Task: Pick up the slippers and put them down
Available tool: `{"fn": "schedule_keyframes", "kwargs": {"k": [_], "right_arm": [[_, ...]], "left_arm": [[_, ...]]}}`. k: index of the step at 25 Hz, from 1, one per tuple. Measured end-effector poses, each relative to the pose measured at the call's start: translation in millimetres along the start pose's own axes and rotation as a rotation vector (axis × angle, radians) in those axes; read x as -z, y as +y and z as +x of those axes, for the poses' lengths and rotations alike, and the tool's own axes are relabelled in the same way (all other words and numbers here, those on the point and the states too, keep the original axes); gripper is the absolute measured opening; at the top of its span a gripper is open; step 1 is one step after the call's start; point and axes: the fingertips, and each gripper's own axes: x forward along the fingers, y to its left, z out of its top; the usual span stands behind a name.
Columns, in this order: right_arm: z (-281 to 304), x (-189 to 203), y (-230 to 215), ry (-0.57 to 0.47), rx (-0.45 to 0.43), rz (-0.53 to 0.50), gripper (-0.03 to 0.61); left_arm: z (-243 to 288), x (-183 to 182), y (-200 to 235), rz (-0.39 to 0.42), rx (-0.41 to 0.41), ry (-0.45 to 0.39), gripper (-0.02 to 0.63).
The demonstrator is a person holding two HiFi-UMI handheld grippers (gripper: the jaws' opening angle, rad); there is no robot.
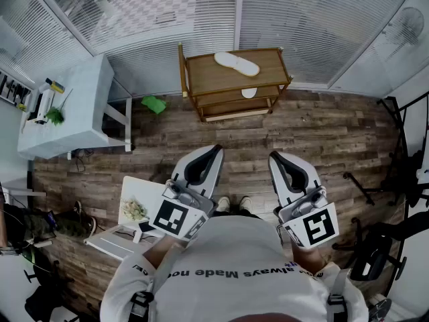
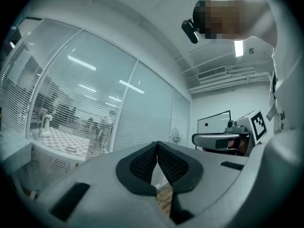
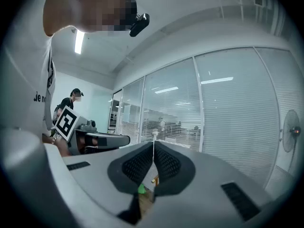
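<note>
We hold the grey left gripper [image 1: 209, 154] and right gripper [image 1: 277, 159] mid-frame, jaws closed, empty; a white flat slipper [image 1: 236, 64] tops the brown wooden rack [image 1: 269, 62] above.

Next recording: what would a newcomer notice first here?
The left gripper and right gripper sit side by side low in the head view, both shut and empty. Ahead, a wooden rack stands against the glass wall, one white slipper on its top and what looks like a second slipper on a lower shelf.
</note>
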Motion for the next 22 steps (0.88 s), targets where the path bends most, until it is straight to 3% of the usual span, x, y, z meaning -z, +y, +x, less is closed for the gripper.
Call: {"fn": "schedule_keyframes", "kwargs": {"k": [12, 22], "right_arm": [[18, -2, 15, -0.035, 0.054, 0.024, 0.018], [42, 3, -9, -0.038, 0.032, 0.021, 0.018]], "left_arm": [[-17, 8, 22, -0.014, 0.036, 0.021, 0.012], [12, 9, 41, -0.017, 0.024, 0.016, 0.012]]}}
